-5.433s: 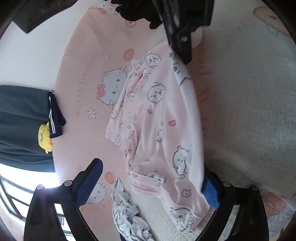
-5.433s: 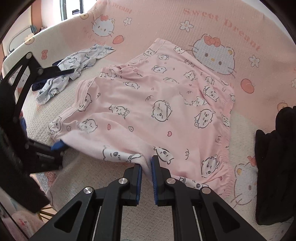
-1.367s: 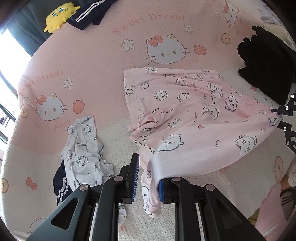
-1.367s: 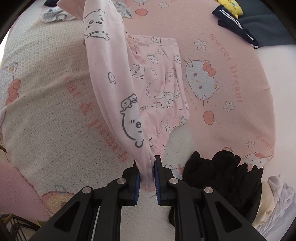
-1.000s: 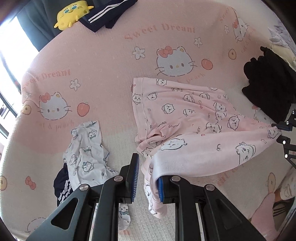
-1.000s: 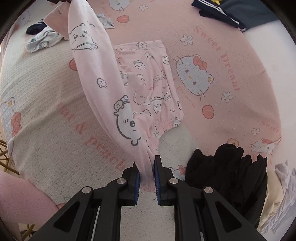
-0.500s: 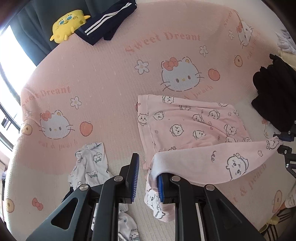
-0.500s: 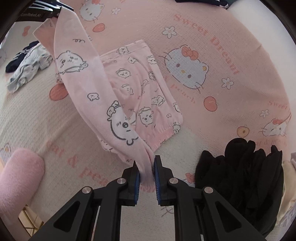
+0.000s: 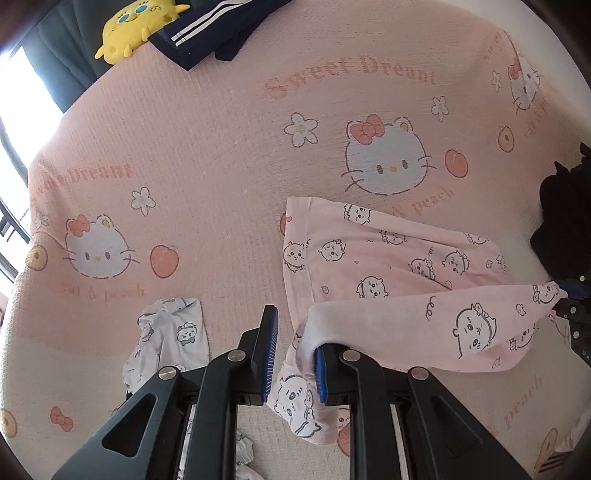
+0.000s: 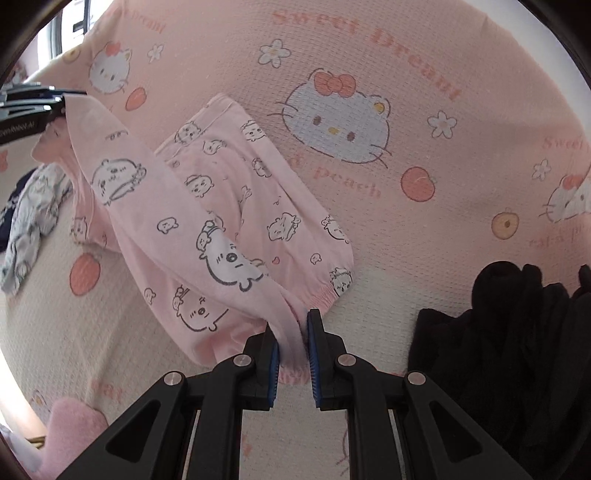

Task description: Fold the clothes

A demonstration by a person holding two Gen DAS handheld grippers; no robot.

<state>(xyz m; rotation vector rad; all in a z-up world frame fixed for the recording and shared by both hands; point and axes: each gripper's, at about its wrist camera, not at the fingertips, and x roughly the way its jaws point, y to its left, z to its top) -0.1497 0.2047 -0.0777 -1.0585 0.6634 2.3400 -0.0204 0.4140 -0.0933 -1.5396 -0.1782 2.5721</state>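
A pink garment (image 9: 388,258) printed with small cartoon animals lies on the pink cat-print blanket (image 9: 221,147). Its far half is flat on the blanket. The near edge is lifted and stretched as a band between my two grippers. My left gripper (image 9: 295,343) is shut on one corner of that edge, and a flap hangs down below its pads. My right gripper (image 10: 291,339) is shut on the other, gathered corner of the garment (image 10: 221,206). Each gripper shows in the other's view: the right gripper (image 9: 572,295) at the right edge, the left gripper (image 10: 29,107) at the upper left.
A crumpled white printed garment (image 9: 173,339) lies left of the pink one. A heap of black clothes (image 10: 517,332) sits to its right. A yellow plush toy (image 9: 136,22) and a navy striped garment (image 9: 207,33) lie at the blanket's far edge. A pink fluffy thing (image 10: 74,424) is near the bed's edge.
Both grippers have carried the lifted edge forward over the flat half, so less of the garment shows beyond the band. The right gripper's view has rolled.
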